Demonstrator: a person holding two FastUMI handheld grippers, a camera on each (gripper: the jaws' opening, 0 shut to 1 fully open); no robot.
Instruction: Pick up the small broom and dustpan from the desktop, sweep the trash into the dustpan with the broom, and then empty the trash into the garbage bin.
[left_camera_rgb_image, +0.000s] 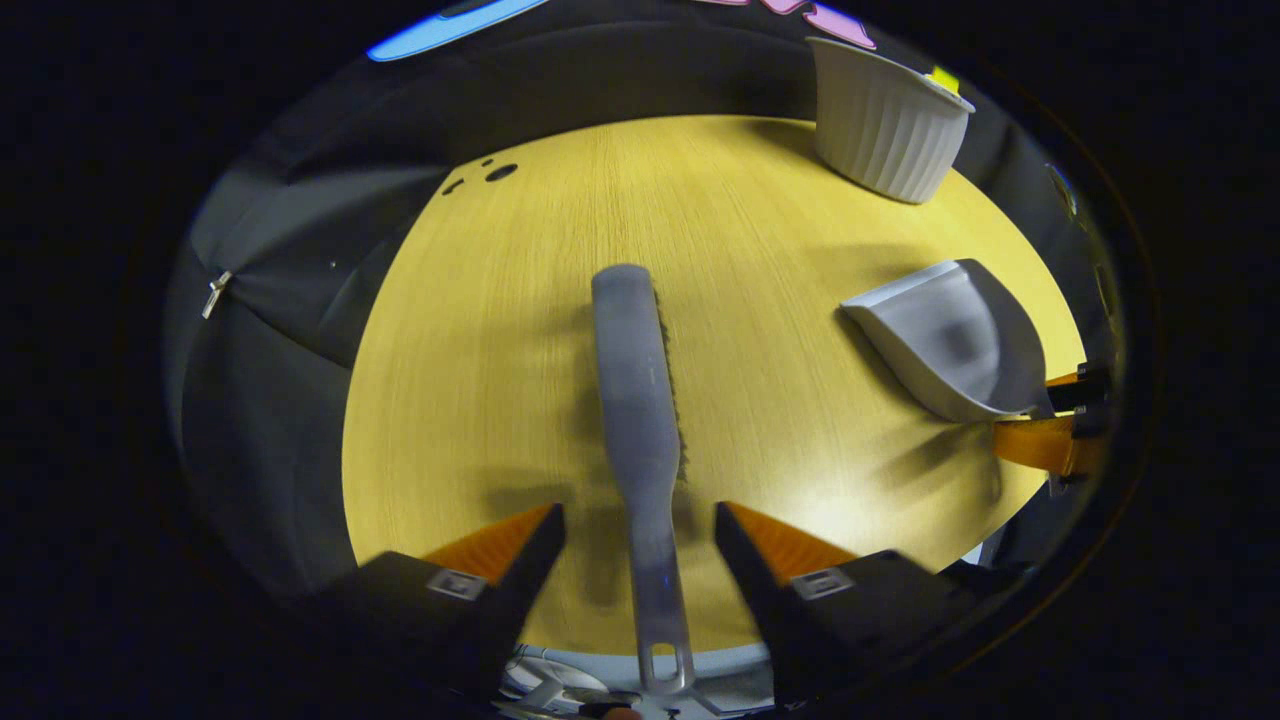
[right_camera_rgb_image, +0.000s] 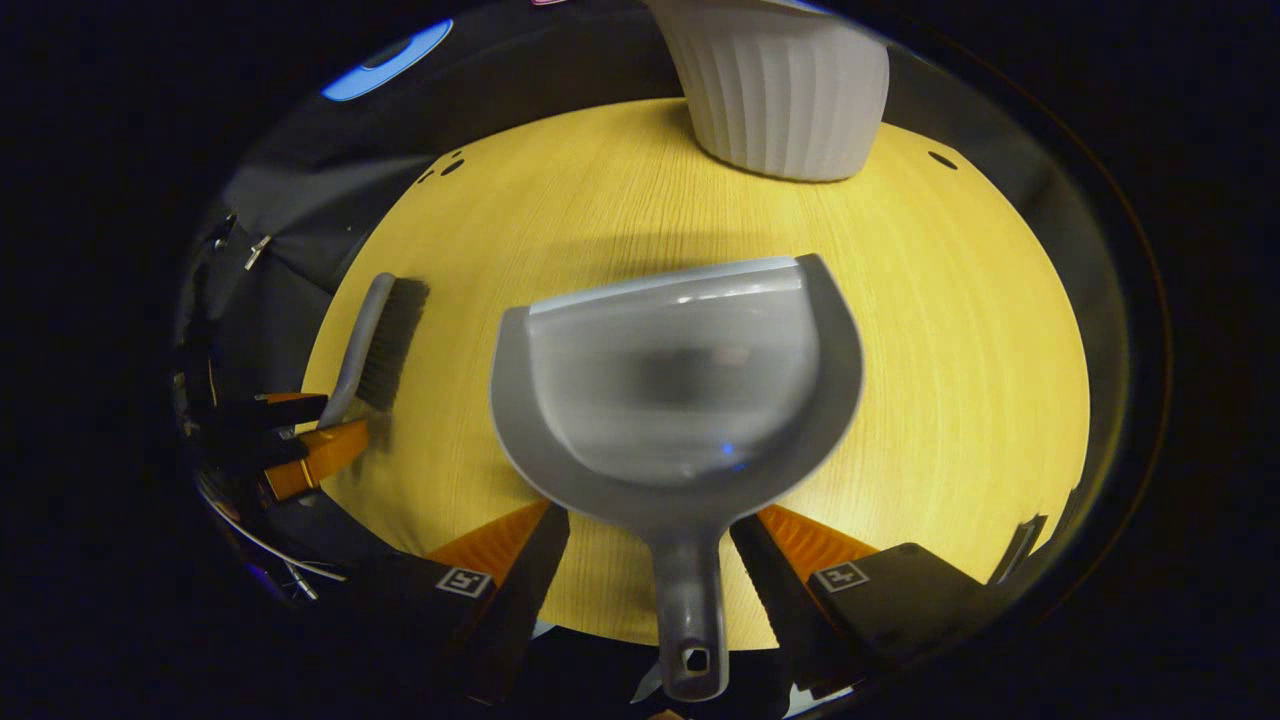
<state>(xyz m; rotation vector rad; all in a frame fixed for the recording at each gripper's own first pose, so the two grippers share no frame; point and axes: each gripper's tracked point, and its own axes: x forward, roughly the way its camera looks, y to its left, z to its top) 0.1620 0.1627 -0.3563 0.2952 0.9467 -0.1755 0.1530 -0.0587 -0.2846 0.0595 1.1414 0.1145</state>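
Two tools lie on the yellow desktop, each with its handle running back between a pair of spread fingers. In the left gripper view, the left gripper stands wide, fingers either side of the broom handle with a gap on both sides — not yet pressing. The broom's long axis runs 6 to 12 o'clock, head toward 12, bristles along its 3 o'clock edge, hanging loop at 6.

In the right gripper view, the right gripper is likewise wide about the dustpan handle; whether the fingers touch it cannot be told. The dustpan's axis also runs 6 to 12 o'clock, open lip facing 12, toward the white ribbed garbage bin at the far edge of the desktop.

Each tool lies straight ahead of its own gripper, so the coming move appears to turn on closing squarely across each handle. From the left gripper, the dustpan sits at about 2 o'clock, well apart from the broom. No trash can be made out on the desktop.
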